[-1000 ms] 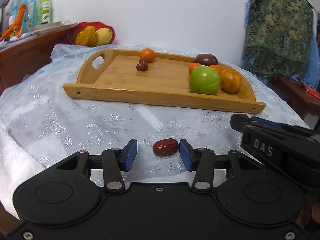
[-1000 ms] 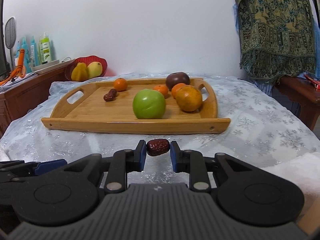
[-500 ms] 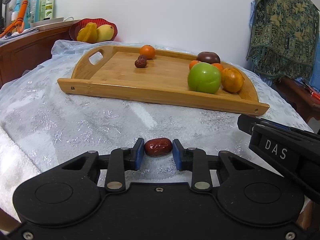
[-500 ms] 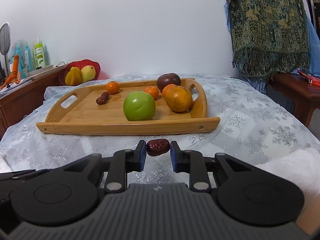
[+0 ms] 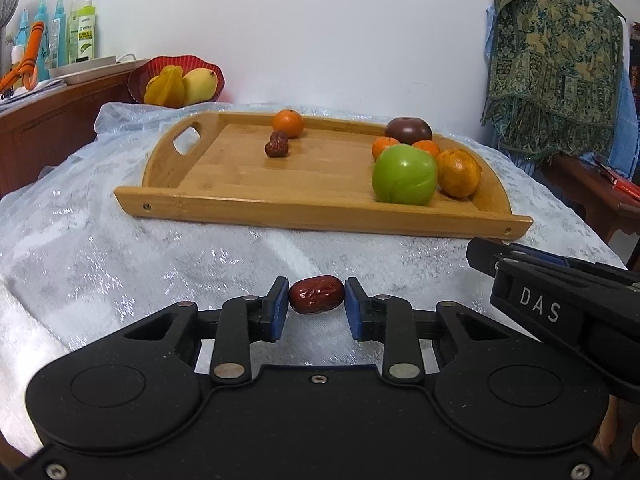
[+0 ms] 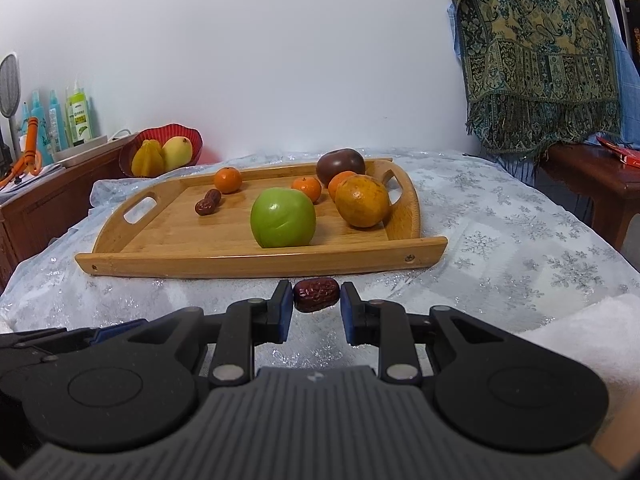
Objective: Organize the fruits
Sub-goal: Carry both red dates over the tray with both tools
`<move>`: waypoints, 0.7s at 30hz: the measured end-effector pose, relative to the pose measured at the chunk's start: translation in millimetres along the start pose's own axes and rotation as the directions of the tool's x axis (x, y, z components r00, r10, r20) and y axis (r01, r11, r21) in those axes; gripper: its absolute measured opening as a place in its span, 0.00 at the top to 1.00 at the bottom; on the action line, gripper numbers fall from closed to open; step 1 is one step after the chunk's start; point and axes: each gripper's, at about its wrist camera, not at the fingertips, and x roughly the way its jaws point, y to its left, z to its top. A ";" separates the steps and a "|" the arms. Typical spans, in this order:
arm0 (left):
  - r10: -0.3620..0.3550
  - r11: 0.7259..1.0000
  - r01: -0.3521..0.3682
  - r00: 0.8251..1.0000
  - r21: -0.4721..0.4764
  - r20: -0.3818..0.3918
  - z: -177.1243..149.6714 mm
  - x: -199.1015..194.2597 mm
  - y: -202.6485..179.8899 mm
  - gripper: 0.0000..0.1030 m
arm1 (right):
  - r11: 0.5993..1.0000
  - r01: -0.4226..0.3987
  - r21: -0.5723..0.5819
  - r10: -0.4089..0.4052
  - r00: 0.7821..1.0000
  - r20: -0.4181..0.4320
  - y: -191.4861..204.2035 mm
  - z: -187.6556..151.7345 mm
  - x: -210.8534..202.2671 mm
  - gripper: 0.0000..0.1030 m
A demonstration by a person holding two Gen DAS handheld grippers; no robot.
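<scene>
Each tool carries one red date. The left tool (image 5: 316,306) pinches a date (image 5: 316,294) end to end between its blue pads (image 5: 279,307), low in the centre of the left view, above the silvery cloth on the desk (image 5: 120,264). The right tool (image 6: 316,306) is pressed onto its own date (image 6: 316,294) the same way, just in front of the wooden tray (image 6: 260,258). A dried date looks light, wrinkled and slightly soft, so it should resist slipping; a gentle lengthwise pinch seems enough, while hard squeezing could dent it. Two more dates (image 5: 277,144) lie upper centre in the tray, beside a small orange (image 5: 287,123).
</scene>
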 end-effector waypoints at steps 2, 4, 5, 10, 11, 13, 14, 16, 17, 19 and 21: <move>-0.001 1.000 0.001 1.000 0.007 0.006 2.6 -1.1 2.4 0.72 | 1.000 -0.002 0.001 0.002 1.000 0.000 1.0 0.6 0.9 0.71; -0.003 1.000 0.003 1.000 0.019 0.011 5.5 -1.8 5.5 0.73 | 1.000 -0.004 0.002 0.004 1.000 0.001 2.2 1.6 2.3 0.71; -0.001 1.000 0.000 1.000 0.029 0.013 7.1 -1.9 7.1 0.73 | 1.000 -0.005 0.003 0.005 1.000 0.001 2.5 1.8 2.9 0.71; 0.019 0.999 -0.020 1.000 0.051 0.016 15.8 0.1 20.3 0.73 | 1.000 -0.006 0.001 0.006 1.000 0.003 5.7 3.5 5.5 0.71; 0.022 0.999 -0.023 1.000 0.048 0.018 17.4 0.6 23.5 0.73 | 1.000 -0.006 -0.001 0.006 1.000 0.003 7.1 4.1 6.5 0.71; 0.029 0.999 -0.030 0.999 0.043 0.024 21.1 1.3 29.3 0.73 | 1.000 -0.008 -0.006 0.008 1.000 0.003 9.6 5.1 8.4 0.71; 0.031 0.999 -0.032 0.999 0.040 0.027 22.9 2.0 32.2 0.73 | 1.000 -0.009 -0.010 0.009 1.000 0.003 10.9 5.5 9.4 0.71; 0.032 0.999 -0.034 0.999 0.034 0.033 26.8 3.0 37.6 0.73 | 1.000 -0.012 -0.014 0.012 1.000 0.003 12.7 6.4 11.0 0.71; 0.033 0.999 -0.034 0.999 0.033 0.036 28.7 3.5 39.8 0.73 | 1.000 -0.014 -0.015 0.014 1.000 0.004 13.9 7.1 12.0 0.71; 0.031 0.999 -0.032 0.999 0.031 0.041 32.9 4.8 43.9 0.73 | 1.000 -0.018 -0.017 0.018 1.000 0.004 15.2 9.0 13.9 0.71; 0.026 0.999 -0.028 0.999 0.029 0.044 37.6 6.5 47.4 0.73 | 1.000 -0.021 -0.020 0.021 1.000 0.007 16.6 11.4 15.7 0.71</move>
